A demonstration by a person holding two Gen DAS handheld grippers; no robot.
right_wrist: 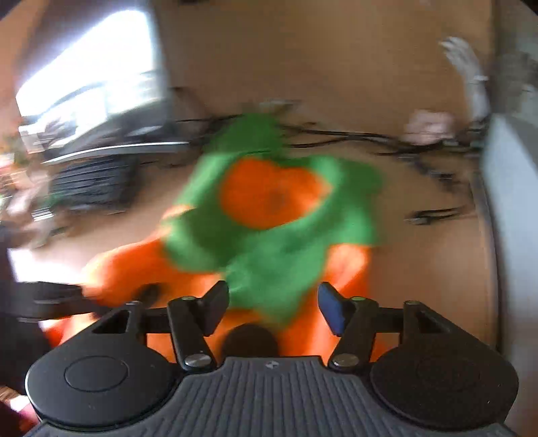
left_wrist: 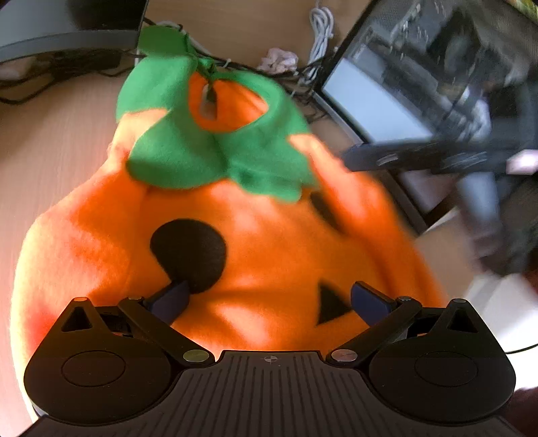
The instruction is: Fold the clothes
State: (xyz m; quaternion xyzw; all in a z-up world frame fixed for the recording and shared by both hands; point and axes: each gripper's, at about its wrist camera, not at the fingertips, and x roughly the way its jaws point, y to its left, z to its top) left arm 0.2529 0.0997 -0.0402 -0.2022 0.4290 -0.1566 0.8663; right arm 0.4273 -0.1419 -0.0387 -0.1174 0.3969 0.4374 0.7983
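Wooden table (left_wrist: 50, 141) | pumpkin costume (left_wrist: 255, 235) lying on it | left claw (left_wrist: 269, 299) wide open, empty | right claw (right_wrist: 273, 306) open, empty

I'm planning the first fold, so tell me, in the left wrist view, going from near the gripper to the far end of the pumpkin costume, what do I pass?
Left gripper, open over the costume → black triangle nose → round black eye → green leaf collar → orange neck opening → green stem flap → white cable bundle.

Pumpkin costume (left_wrist: 235, 242) lies on desk (left_wrist: 50, 168), directly ahead of left gripper (left_wrist: 269, 299) and right gripper (right_wrist: 272, 306). Monitor (left_wrist: 420, 84) right of left gripper; cables (left_wrist: 302, 67) behind costume.
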